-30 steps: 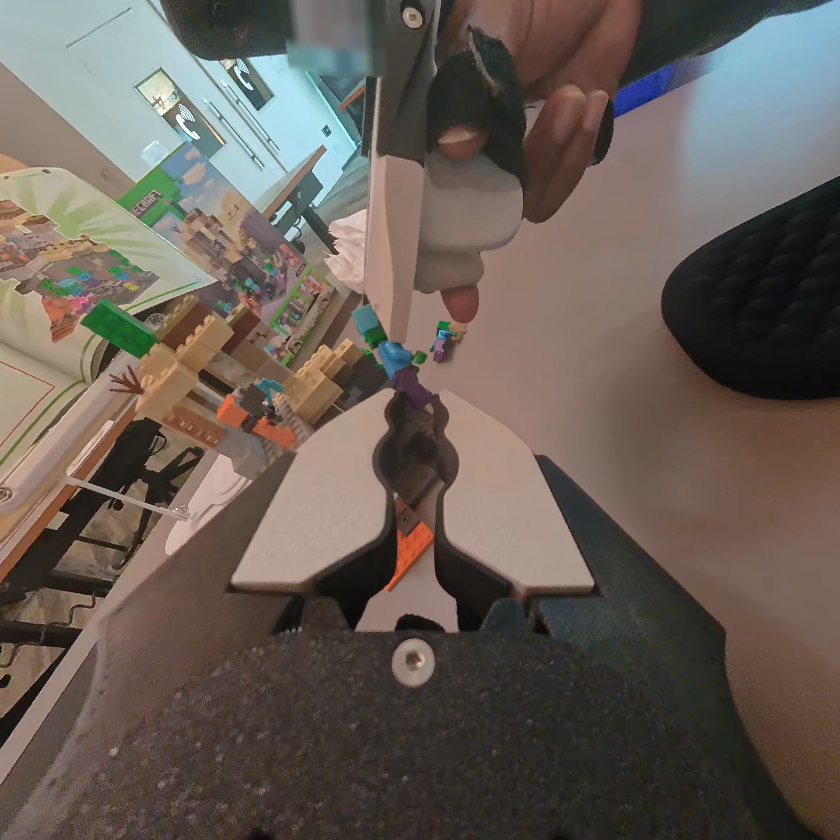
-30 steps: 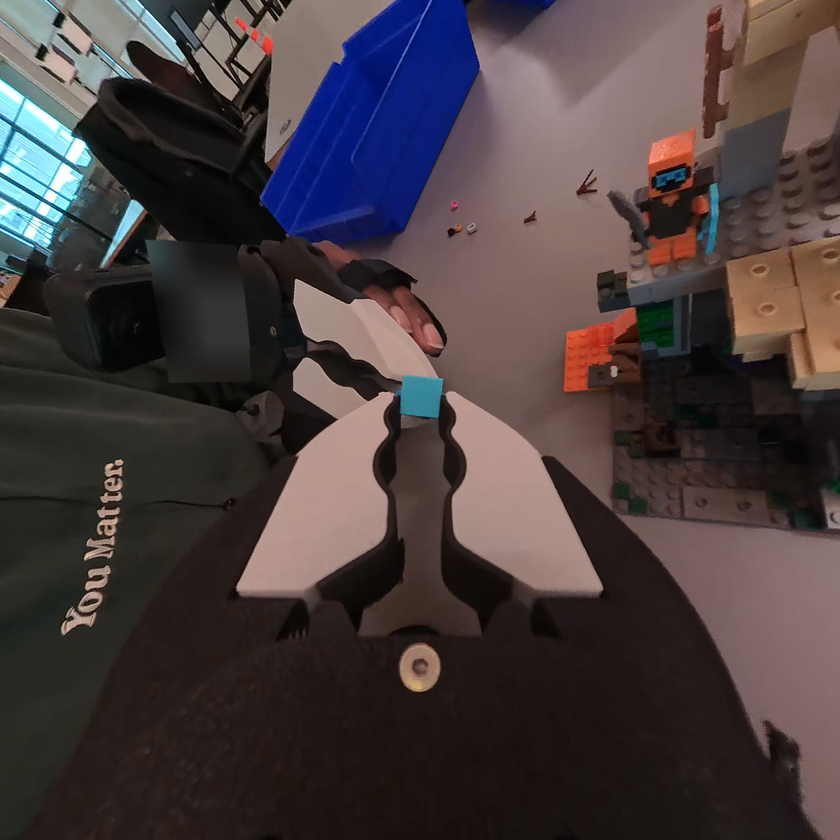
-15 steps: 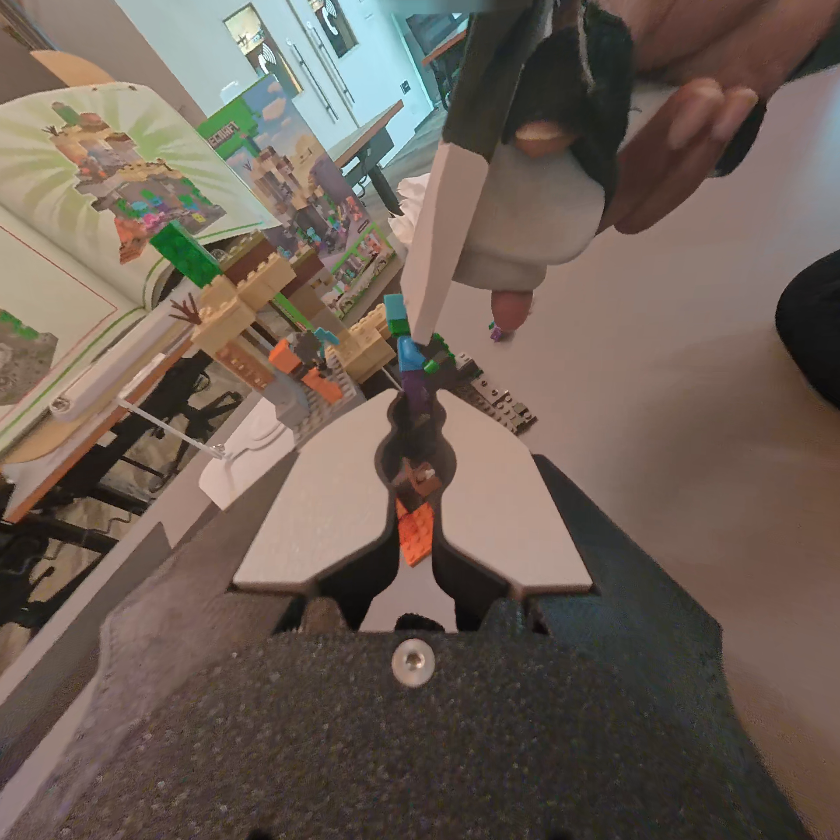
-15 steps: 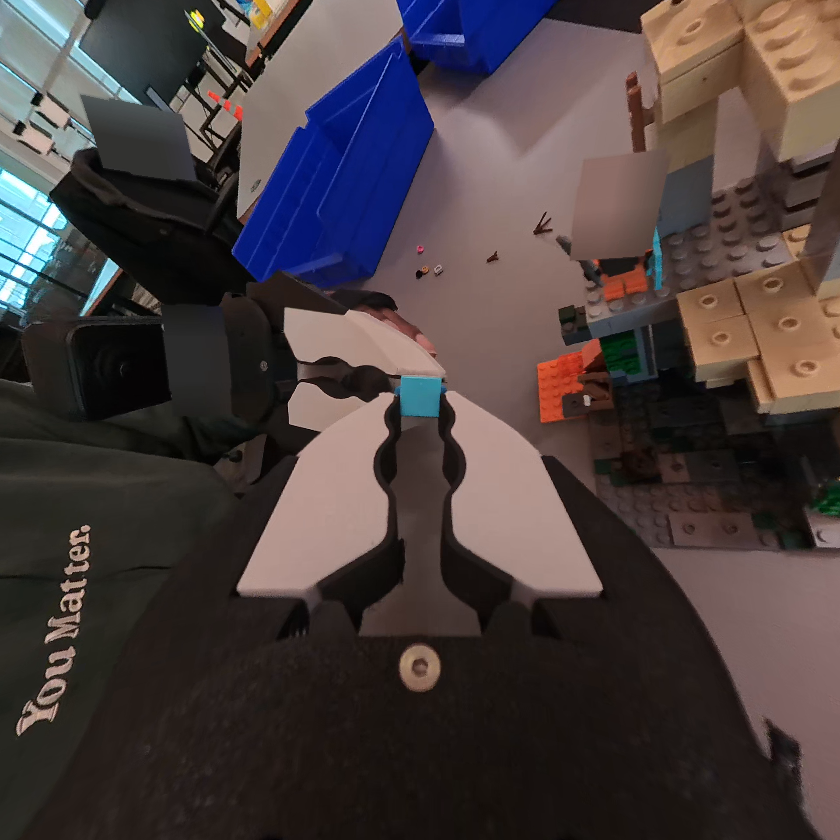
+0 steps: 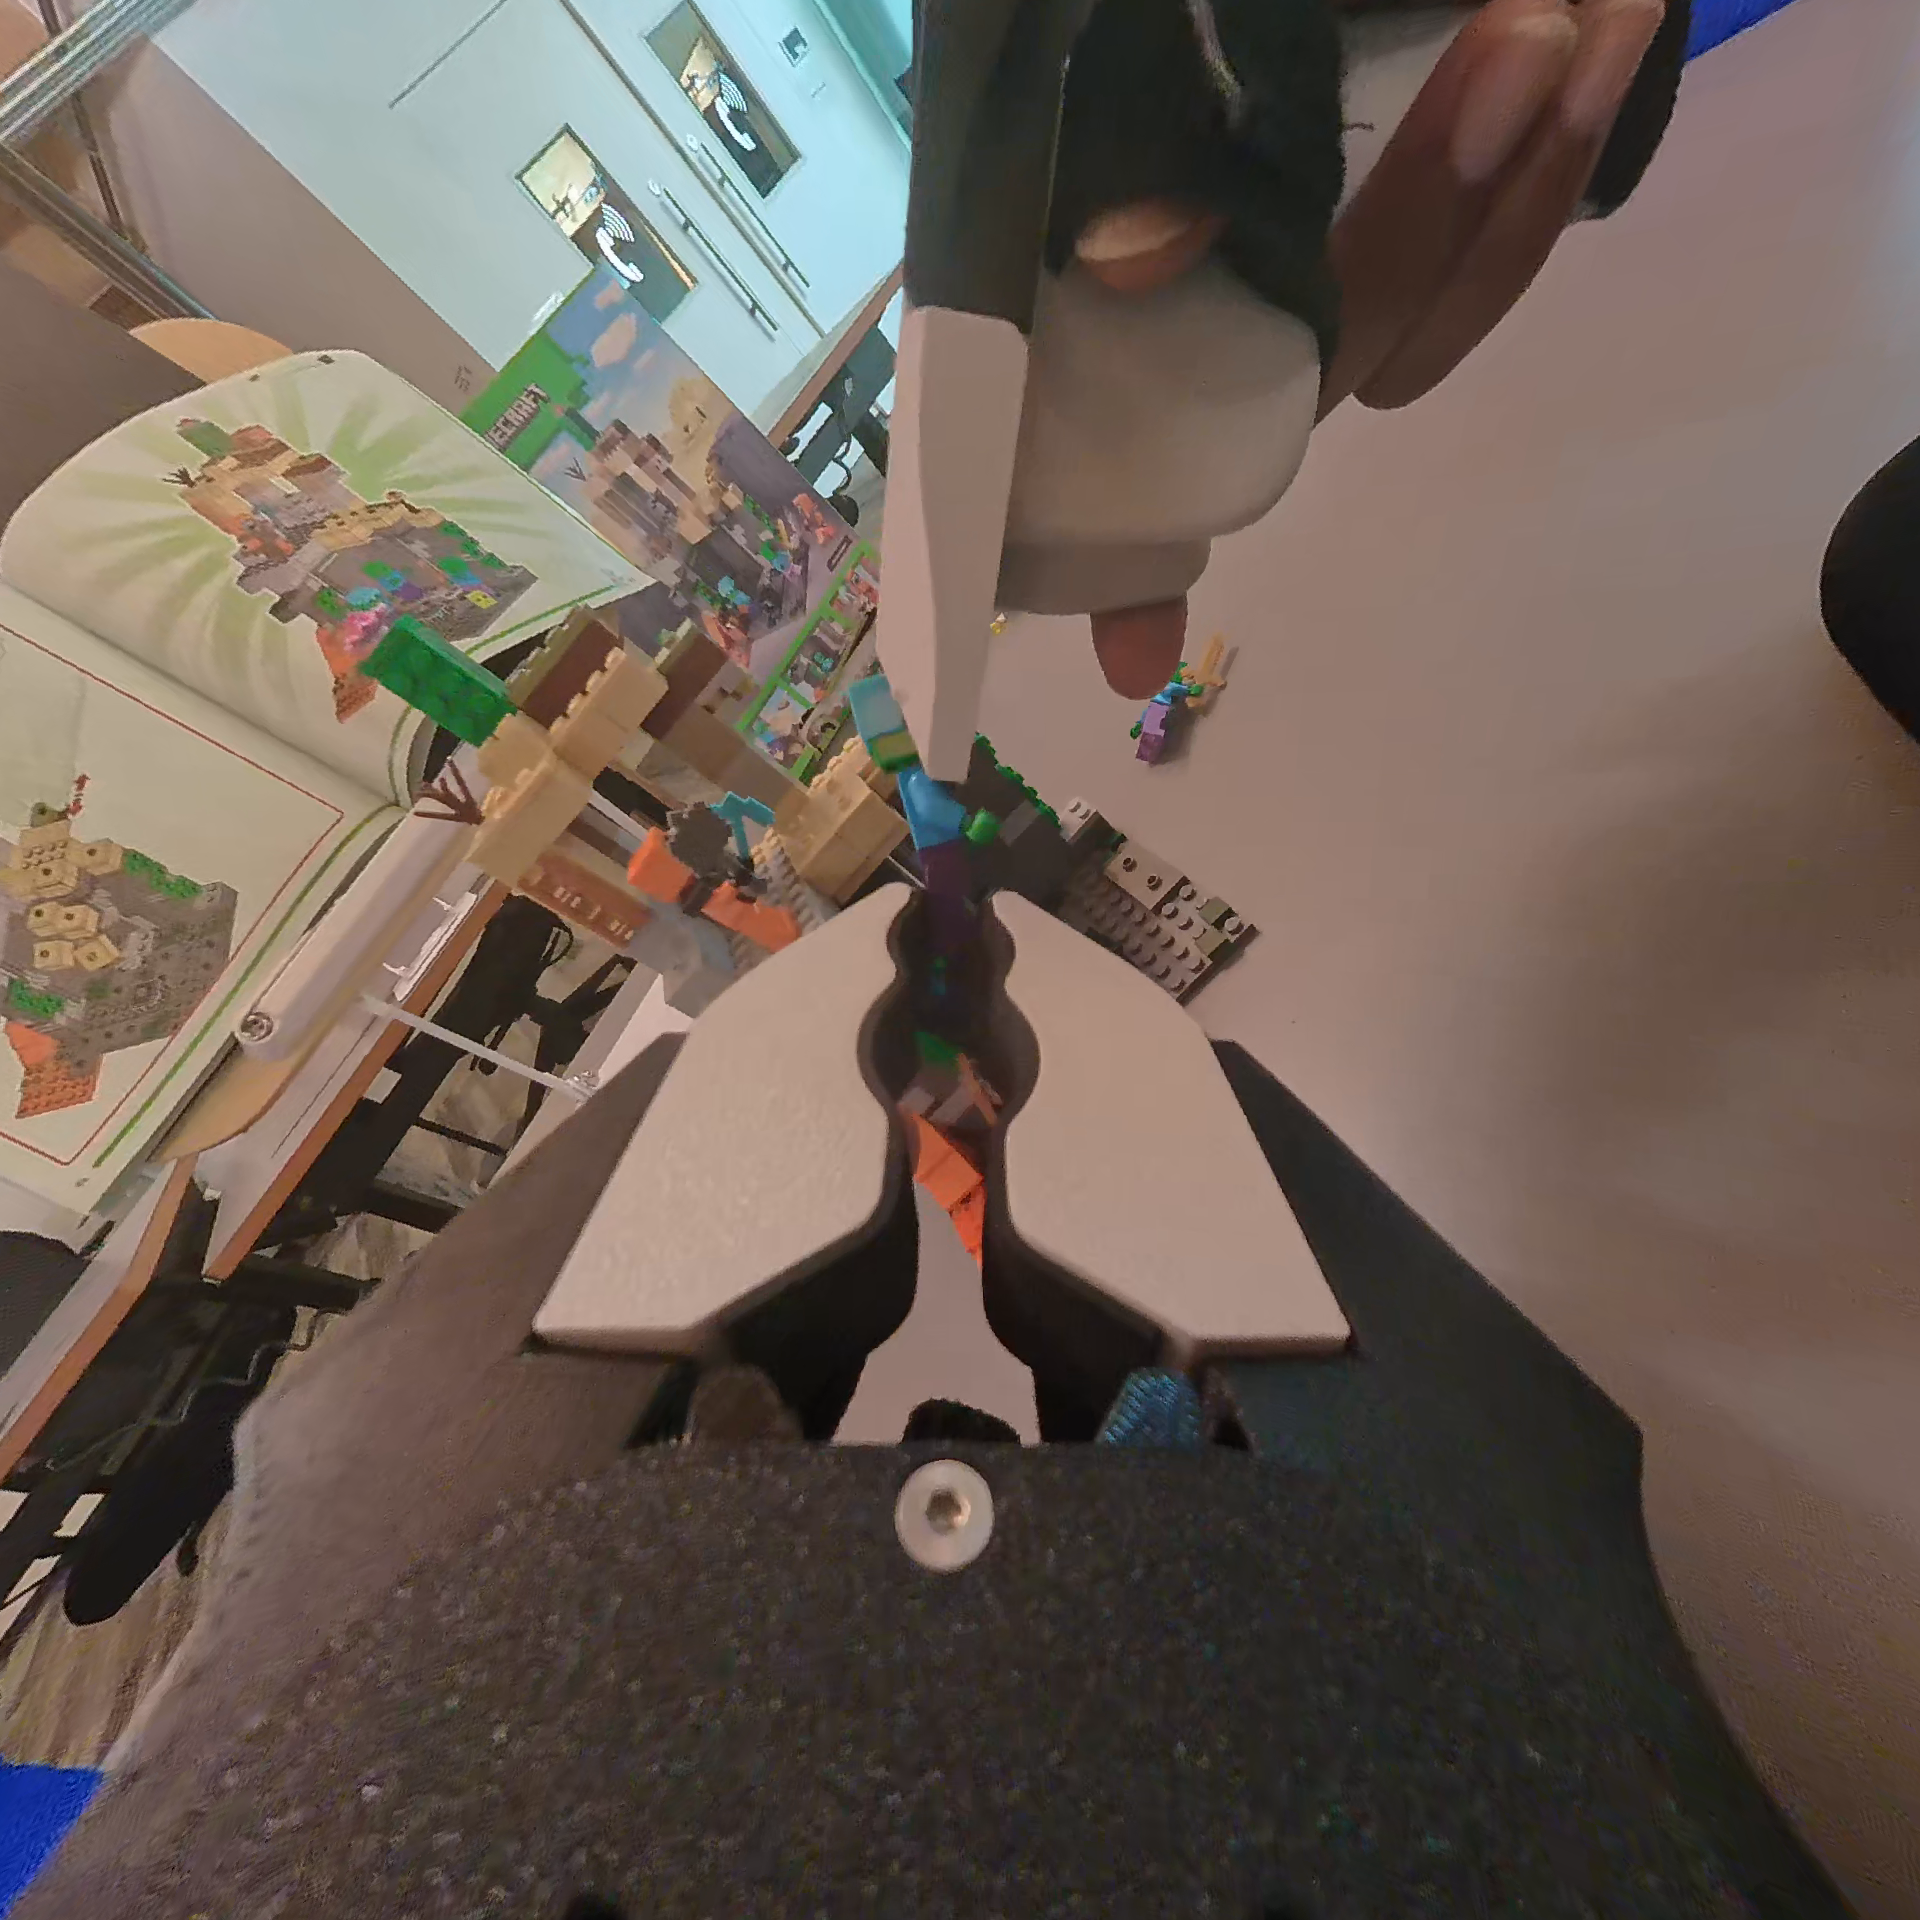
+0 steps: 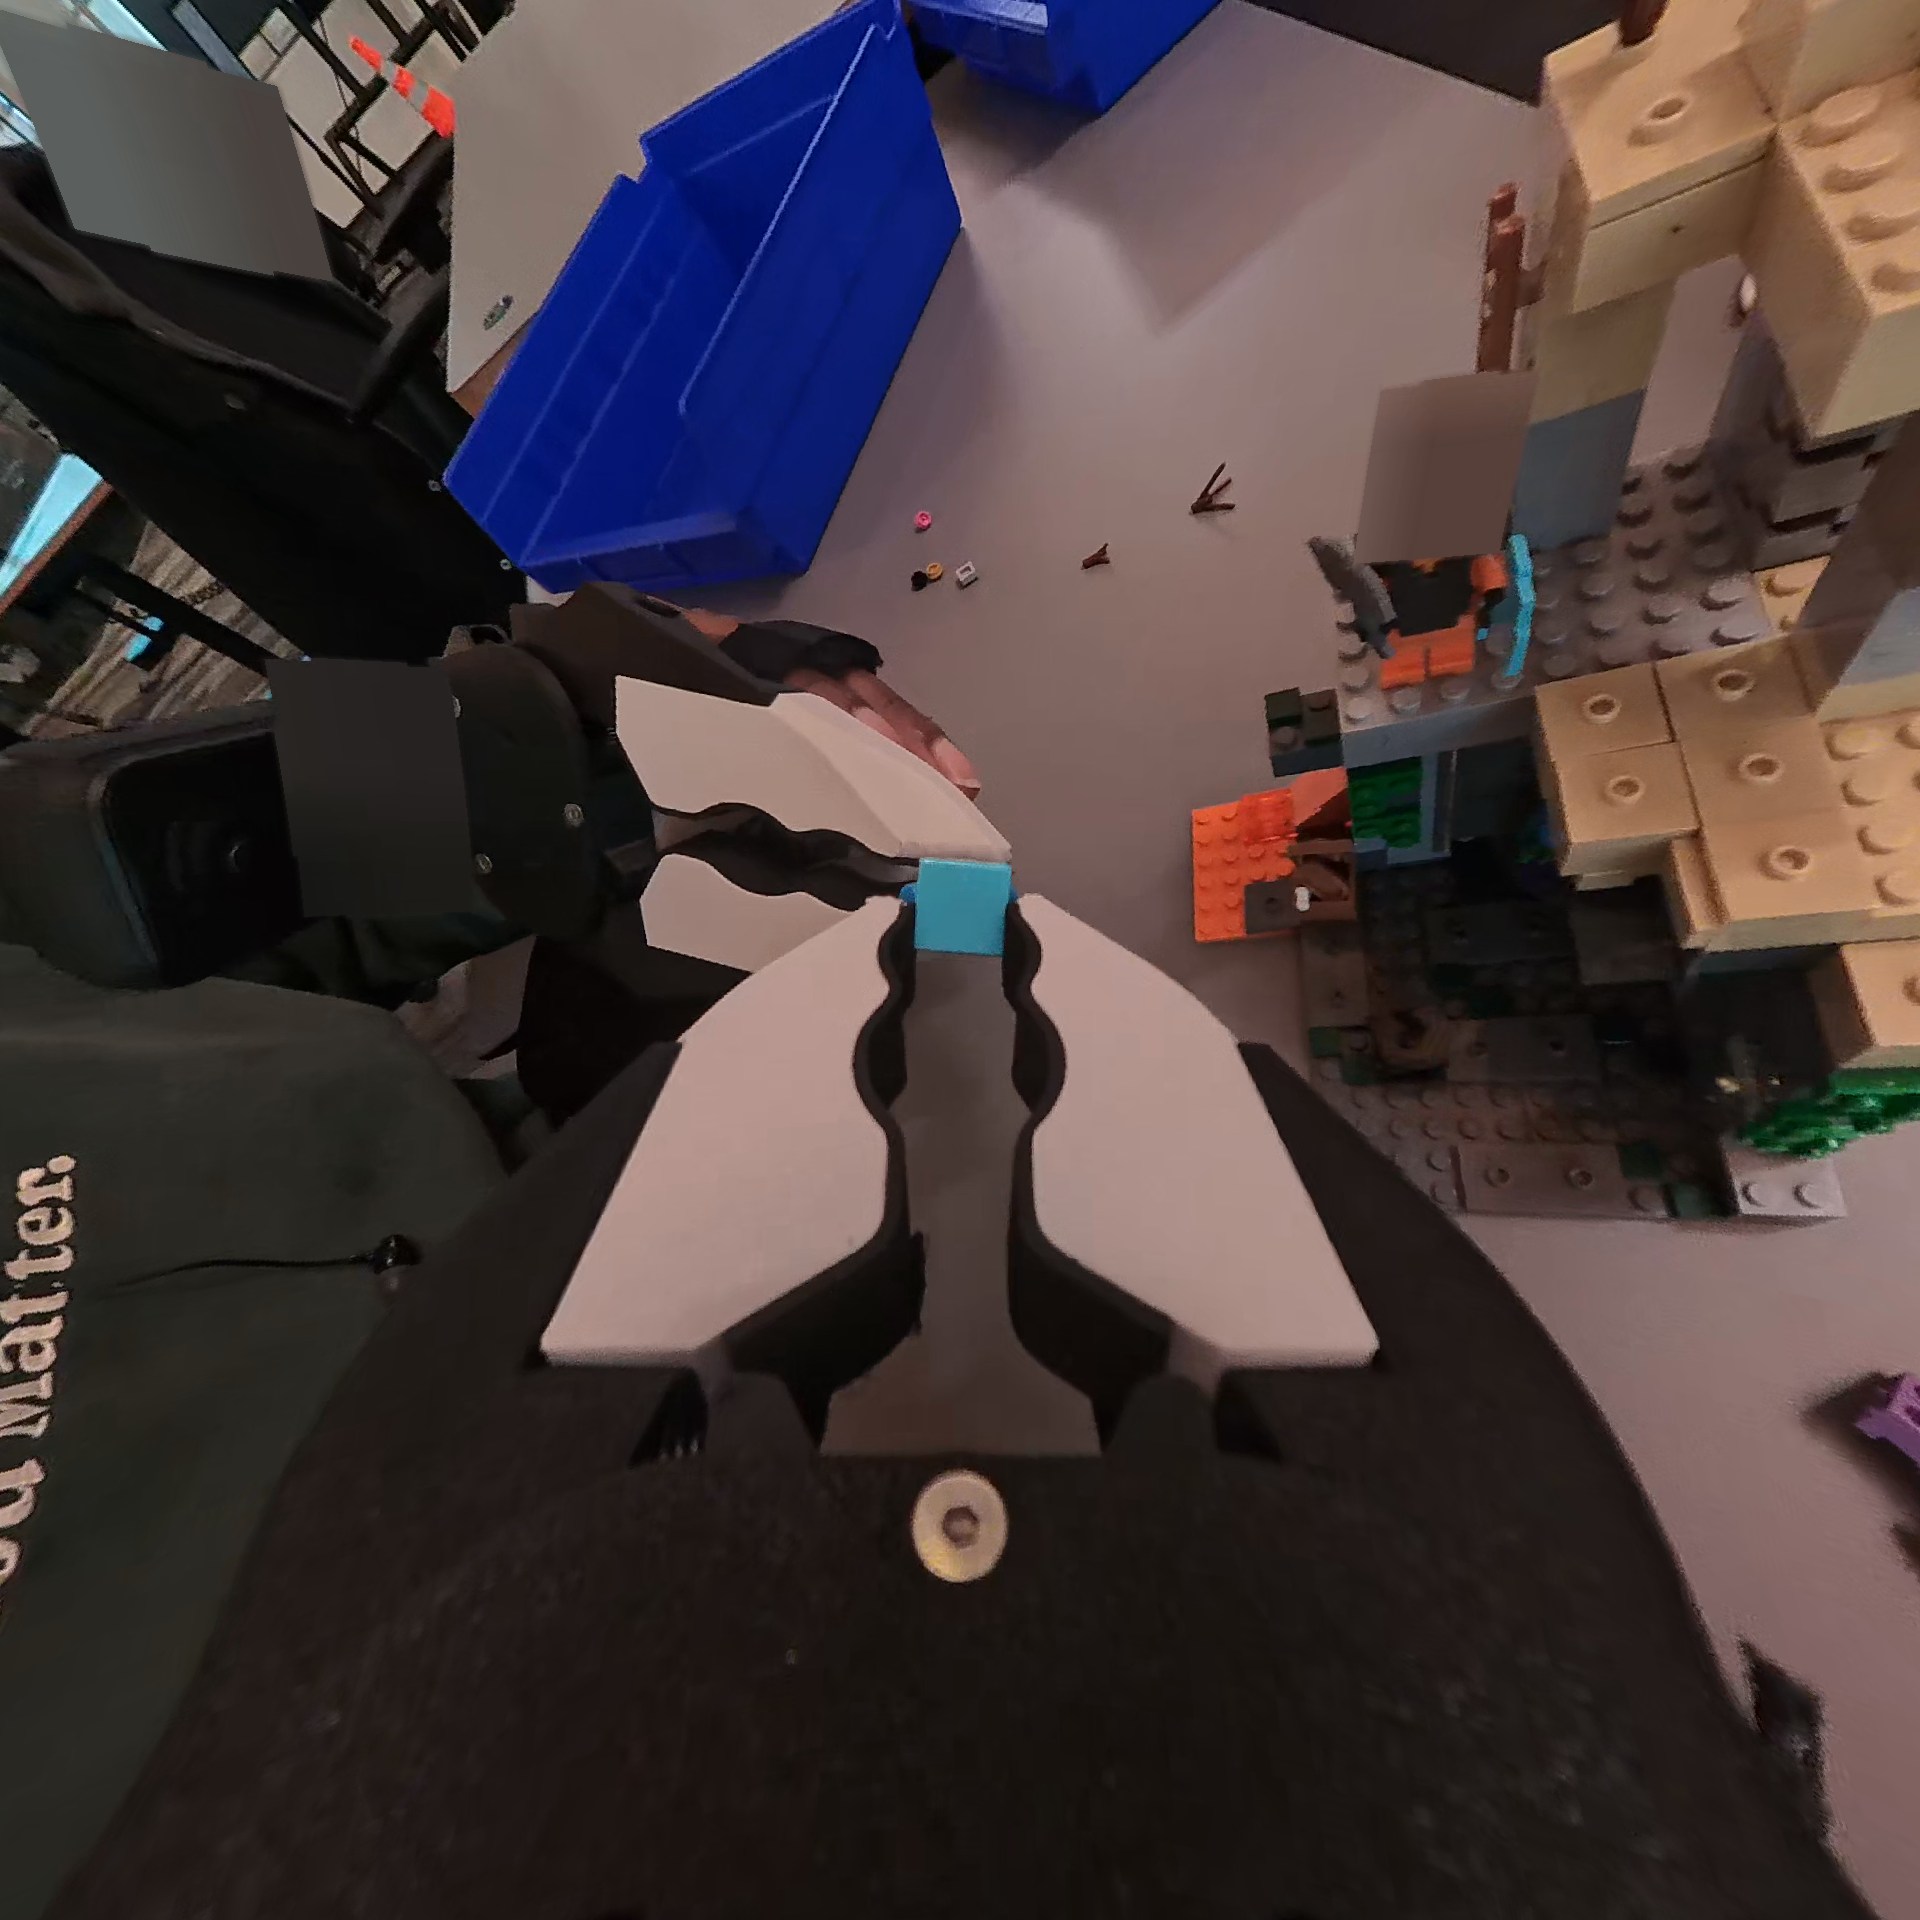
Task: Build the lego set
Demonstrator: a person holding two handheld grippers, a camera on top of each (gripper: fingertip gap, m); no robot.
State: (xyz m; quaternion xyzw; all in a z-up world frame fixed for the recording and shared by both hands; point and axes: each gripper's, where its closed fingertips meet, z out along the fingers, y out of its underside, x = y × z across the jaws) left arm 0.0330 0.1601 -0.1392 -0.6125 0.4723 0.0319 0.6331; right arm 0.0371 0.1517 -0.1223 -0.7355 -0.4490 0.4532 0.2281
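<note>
The left hand-held gripper is closed on the purple legs of a small plastic lego minifigure. At centre frame the right hand-held gripper pinches its square cyan head. The step looks like seating the head, which calls for a straight, aligned push. The tan and grey lego build stands at right on the grey tabletop; blue plastic bins sit upper left, with open surface between
</note>
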